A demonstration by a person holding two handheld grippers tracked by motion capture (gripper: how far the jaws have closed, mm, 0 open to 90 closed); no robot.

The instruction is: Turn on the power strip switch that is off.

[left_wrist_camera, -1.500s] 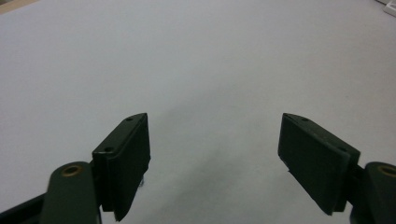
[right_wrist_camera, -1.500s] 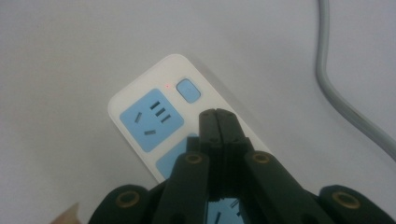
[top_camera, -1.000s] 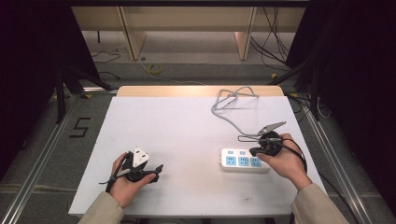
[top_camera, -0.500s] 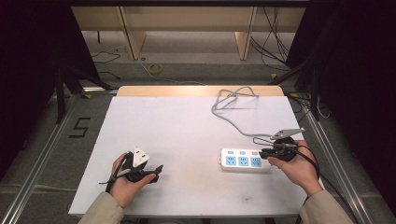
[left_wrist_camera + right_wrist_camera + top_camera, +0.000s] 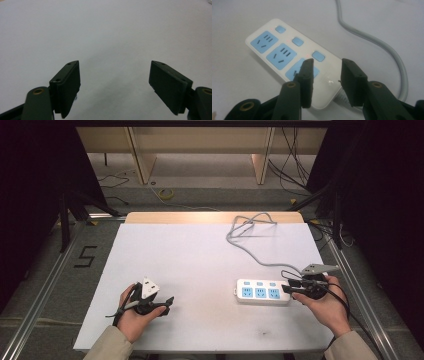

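Evidently, the right tool (image 5: 325,75) had just been opening over the cord end of the power strip (image 5: 263,291) at the worktop's (image 5: 200,260) right front.
Its jaws stood parted and gripped nothing; a slip could press a switch button (image 5: 318,56) or snag the grey cable (image 5: 250,247). The left tool (image 5: 115,87) gaped wide and empty.

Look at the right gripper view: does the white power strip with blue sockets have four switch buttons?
No: the white power strip shows three blue buttons, one beside each of its three sockets.
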